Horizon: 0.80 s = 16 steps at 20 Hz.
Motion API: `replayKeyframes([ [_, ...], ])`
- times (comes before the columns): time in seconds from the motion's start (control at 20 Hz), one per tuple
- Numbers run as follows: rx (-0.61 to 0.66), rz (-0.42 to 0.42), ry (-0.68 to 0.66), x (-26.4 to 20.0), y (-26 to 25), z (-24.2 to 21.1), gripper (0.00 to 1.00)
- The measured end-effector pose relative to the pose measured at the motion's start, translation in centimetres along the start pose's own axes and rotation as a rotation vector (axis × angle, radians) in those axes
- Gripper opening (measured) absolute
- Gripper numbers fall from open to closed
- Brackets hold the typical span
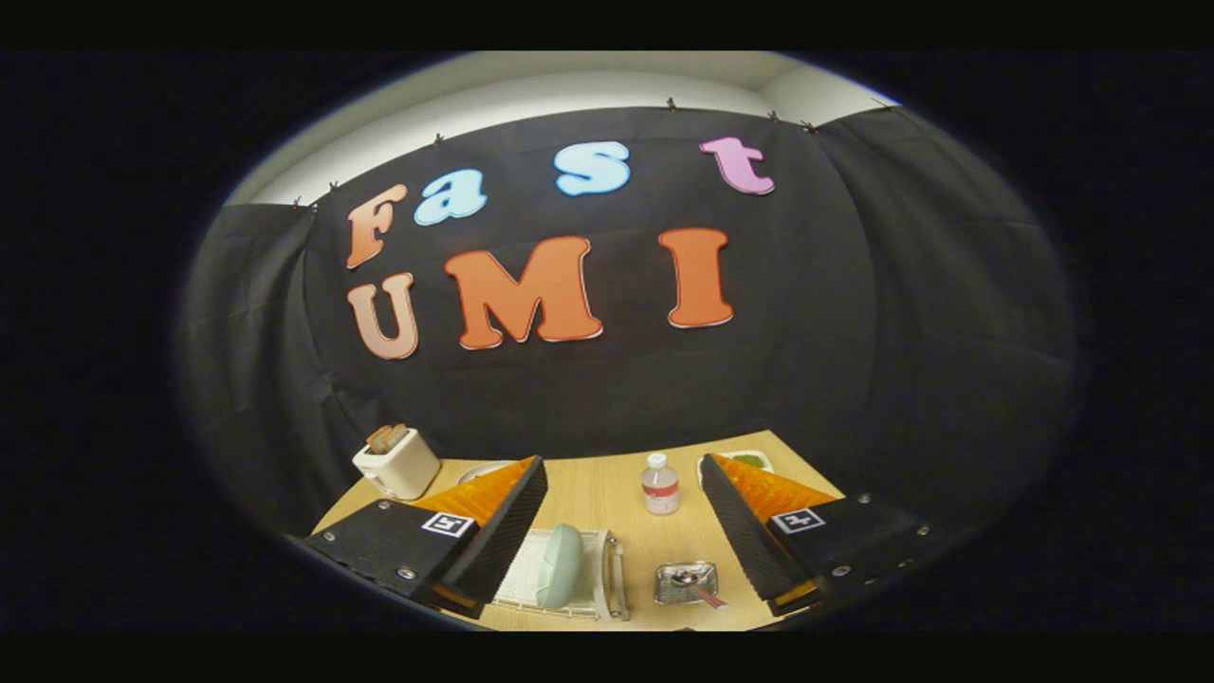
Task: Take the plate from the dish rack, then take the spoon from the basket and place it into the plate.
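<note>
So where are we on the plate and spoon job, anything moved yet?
Nothing looks done yet. The plate stands on edge in the dish rack, and the spoon lies in the basket beside it. The gripper is open and holds nothing, its fingers spread above the table with rack and basket between them. Both steps are left: lifting the plate out, then moving the spoon into it.
</note>
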<state>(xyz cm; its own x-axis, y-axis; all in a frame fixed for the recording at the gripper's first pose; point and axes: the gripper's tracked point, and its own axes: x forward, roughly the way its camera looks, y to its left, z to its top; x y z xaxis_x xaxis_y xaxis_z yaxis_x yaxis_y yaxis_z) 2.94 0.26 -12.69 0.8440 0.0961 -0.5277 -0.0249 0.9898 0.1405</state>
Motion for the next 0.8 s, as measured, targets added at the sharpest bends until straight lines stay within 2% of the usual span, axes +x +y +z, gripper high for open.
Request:
replayKeyframes([
  [0.35, -0.021, 0.042, 0.3, 4.0, 2.4, -7.4, 0.96],
  [0.65, -0.12, 0.034, 0.53, 5.6, 3.3, -13.5, 0.95],
  [0.8, -0.134, 0.019, 0.622, 5.9, 3.4, -16.4, 0.81],
])
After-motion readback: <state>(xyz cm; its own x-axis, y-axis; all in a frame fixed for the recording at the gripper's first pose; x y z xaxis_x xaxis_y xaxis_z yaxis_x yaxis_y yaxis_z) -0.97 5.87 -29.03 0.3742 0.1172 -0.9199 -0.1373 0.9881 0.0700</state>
